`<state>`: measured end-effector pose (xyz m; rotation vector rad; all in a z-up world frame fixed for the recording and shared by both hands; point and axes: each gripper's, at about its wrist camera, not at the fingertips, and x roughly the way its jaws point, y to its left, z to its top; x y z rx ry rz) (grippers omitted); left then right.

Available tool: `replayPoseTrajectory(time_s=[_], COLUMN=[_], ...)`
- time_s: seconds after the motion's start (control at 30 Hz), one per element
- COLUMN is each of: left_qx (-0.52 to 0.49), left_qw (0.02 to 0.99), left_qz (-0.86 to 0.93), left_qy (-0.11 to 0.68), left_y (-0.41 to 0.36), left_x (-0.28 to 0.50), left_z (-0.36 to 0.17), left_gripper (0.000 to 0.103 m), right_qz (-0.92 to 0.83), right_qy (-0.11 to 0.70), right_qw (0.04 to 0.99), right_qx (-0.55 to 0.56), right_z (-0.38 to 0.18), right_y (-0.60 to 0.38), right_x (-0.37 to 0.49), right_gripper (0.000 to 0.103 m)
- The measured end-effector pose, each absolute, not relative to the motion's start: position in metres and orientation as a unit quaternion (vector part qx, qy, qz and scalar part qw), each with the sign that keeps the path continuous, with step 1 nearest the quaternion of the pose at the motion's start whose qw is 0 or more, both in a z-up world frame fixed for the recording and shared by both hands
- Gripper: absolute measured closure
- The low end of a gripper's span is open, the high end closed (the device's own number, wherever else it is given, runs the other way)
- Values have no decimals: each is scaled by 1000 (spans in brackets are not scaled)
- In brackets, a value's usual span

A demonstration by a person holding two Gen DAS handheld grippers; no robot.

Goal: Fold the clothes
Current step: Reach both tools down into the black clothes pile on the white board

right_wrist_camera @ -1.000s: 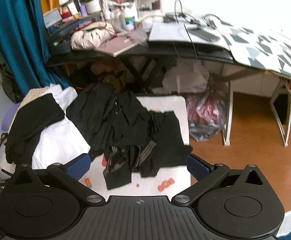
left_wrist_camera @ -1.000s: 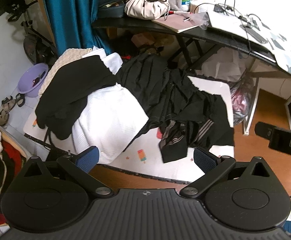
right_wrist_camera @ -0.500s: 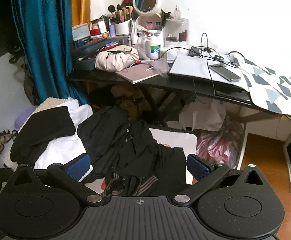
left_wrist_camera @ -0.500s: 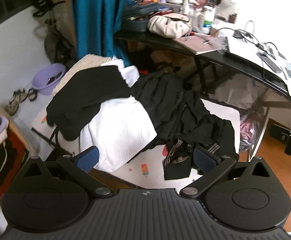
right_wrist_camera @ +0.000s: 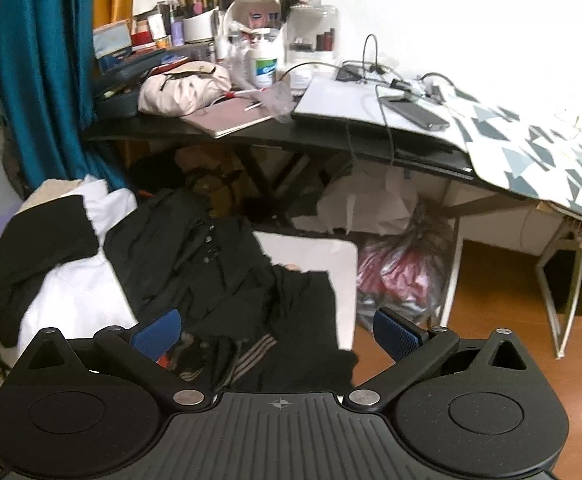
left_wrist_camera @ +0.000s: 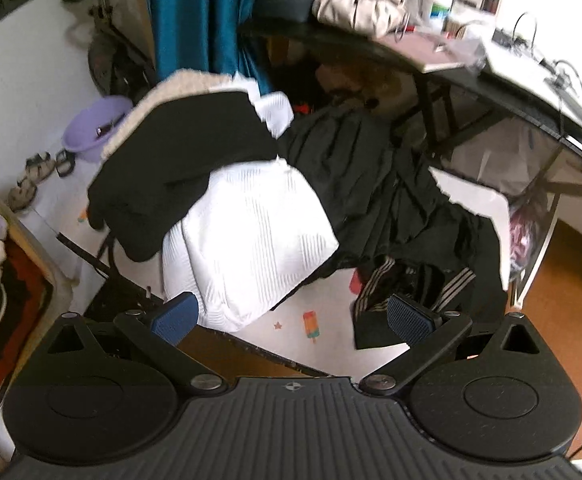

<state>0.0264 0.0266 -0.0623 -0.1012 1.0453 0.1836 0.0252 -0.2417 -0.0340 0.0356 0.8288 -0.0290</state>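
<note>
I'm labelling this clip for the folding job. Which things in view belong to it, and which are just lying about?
For the job:
white ribbed garment
black top draped over it
black striped garment
low white table
left gripper, right gripper, both open

Lying about:
beige handbag
purple basin
sandals
lotion bottle

No readable text anywhere. White bottle on the desk has a blue-green label, lettering too small.
</note>
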Motion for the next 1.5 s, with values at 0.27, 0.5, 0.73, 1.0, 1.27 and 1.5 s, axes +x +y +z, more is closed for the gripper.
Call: replayPoseTrajectory(time_s=[0.27, 0.5, 0.73, 1.0, 1.27, 1.5], left_qx=[-26, 11, 16, 12, -16, -31], left_qw=[861, 856, 860, 864, 860, 841], left_qz=[41, 17, 3, 37, 92, 99], left_qy=[506, 517, 510, 502, 501, 530], left_y=[67, 105, 148, 196, 252, 260], left_x=[75, 110, 143, 166, 170, 171], left_z=[-107, -140, -148, -152, -152, -162], left_gripper=[0, 0, 0, 0, 0, 0], right_qz=[-25, -79, -119, -109, -60, -48], right_qy=[411, 443, 468, 461, 485, 496], right_qw=[911, 893, 876, 881, 872, 866], right_qx=[17, 3, 2, -15, 4, 35], right_z=[-62, -94, -106, -105, -117, -133], right_y=[-212, -166, -130, -99, -64, -53], right_x=[65, 108, 142, 177, 209, 222], right_gripper=[1, 1, 1, 1, 1, 8])
